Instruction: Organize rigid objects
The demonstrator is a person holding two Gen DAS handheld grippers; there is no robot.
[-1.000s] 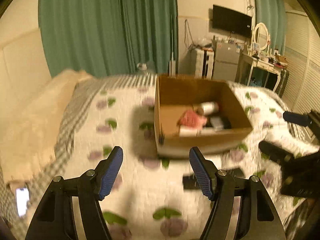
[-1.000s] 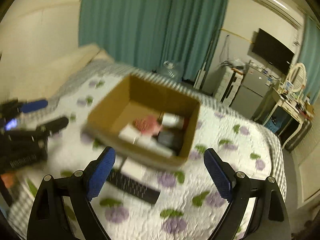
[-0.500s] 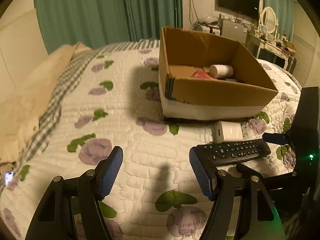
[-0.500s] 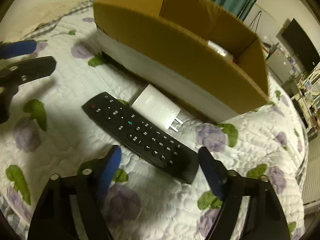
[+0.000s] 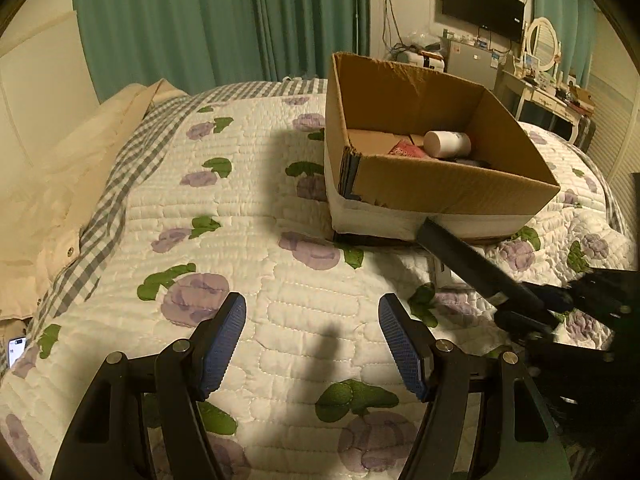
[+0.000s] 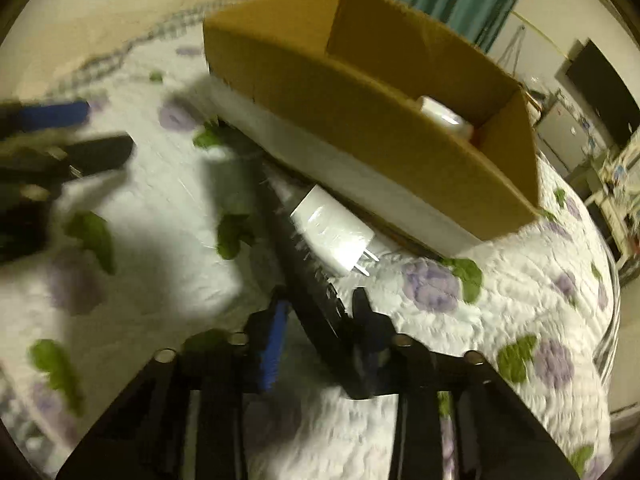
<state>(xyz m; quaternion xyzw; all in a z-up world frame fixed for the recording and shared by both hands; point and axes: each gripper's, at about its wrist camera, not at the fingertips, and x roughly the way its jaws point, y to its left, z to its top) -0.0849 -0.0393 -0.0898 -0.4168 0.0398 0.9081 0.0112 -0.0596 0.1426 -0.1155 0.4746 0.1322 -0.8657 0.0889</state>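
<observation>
A brown cardboard box (image 5: 448, 188) sits on the flowered quilt and holds a white cylinder (image 5: 447, 144) and a red item (image 5: 408, 149). My right gripper (image 6: 320, 320) is shut on a black remote control (image 6: 304, 264) and holds it tilted above the quilt; the remote also shows in the left wrist view (image 5: 468, 264). A white plug adapter (image 6: 334, 236) lies on the quilt beside the box (image 6: 360, 120). My left gripper (image 5: 312, 340) is open and empty over the quilt, left of the remote.
A cream pillow (image 5: 60, 176) and a checked sheet edge lie at the left. A phone (image 5: 16, 350) lies at the far left edge. A dresser, mirror and TV (image 5: 482, 20) stand behind the bed. Green curtains hang at the back.
My right gripper has closed on the remote and lifted it off the quilt, tilting it. The left gripper has stayed open, nearly still.
</observation>
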